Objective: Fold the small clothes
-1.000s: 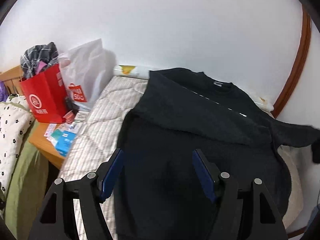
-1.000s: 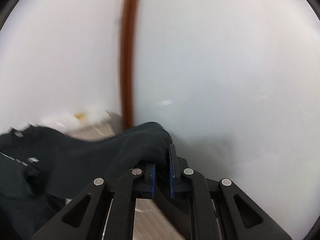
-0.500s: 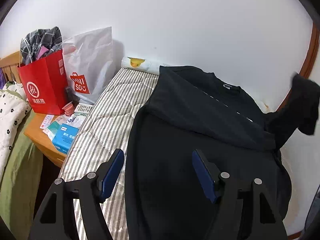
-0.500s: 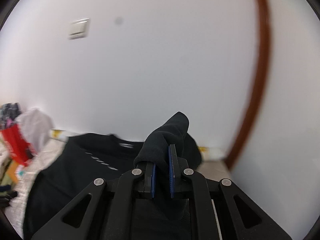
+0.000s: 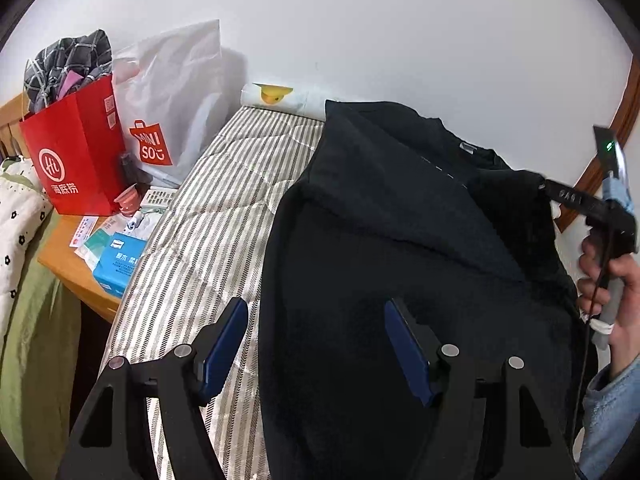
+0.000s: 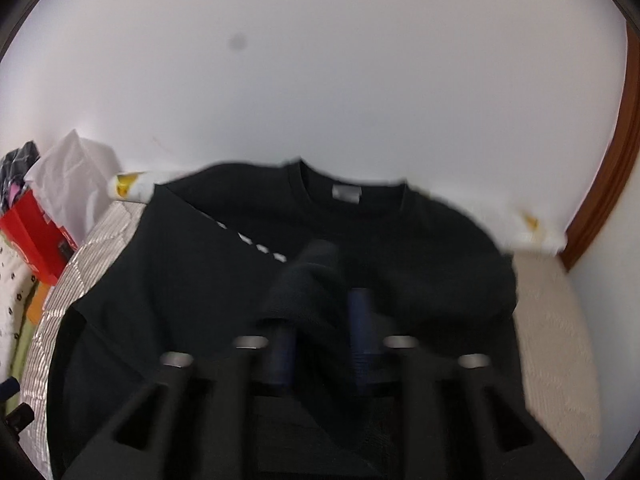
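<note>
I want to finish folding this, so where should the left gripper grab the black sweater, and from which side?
Probably the black sweater is best taken at its left side edge, where it meets the striped mattress. That edge lies flat and exposed just ahead of the open left gripper, so come in from the left, low, and pinch it. This is only a judgement.

The black sweatshirt (image 5: 360, 264) looks like soft matt fleecy cloth, lying on a quilted striped mattress (image 5: 224, 216) with a slight sheen, next to a glossy red paper bag (image 5: 76, 160), crinkly white plastic bag (image 5: 176, 92) and smooth varnished wooden surface (image 5: 68, 264).
</note>
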Action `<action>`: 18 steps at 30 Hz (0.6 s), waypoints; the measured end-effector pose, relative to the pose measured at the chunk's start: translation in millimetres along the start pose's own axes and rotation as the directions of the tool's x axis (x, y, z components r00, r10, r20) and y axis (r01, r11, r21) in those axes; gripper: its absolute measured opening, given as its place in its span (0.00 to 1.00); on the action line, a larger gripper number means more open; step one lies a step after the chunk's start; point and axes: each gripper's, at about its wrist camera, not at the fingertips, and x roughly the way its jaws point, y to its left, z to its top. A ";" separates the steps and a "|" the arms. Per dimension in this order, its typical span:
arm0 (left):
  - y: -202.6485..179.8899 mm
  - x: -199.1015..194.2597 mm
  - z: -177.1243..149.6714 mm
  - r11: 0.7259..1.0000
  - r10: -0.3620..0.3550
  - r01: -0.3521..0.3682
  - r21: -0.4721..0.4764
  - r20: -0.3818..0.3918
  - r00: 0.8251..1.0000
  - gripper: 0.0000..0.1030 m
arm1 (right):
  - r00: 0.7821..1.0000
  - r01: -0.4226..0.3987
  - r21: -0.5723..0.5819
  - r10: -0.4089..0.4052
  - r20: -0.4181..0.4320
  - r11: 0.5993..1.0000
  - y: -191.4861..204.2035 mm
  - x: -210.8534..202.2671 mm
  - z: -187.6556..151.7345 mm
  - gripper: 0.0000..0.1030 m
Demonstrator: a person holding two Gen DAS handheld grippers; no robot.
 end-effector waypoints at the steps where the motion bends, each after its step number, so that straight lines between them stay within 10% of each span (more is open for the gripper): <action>1: -2.4 1.8 0.6 1.000 -0.005 0.005 0.001 -0.004 1.000 0.66 | 1.000 0.000 0.000 0.000 0.000 1.000 0.0 0.0 0.0 0.91; 18: -105.4 16.0 6.9 0.977 -0.063 0.070 0.202 -0.037 0.997 0.66 | 1.000 0.003 -0.016 -0.003 -0.006 1.000 -91.6 -77.5 -119.2 0.92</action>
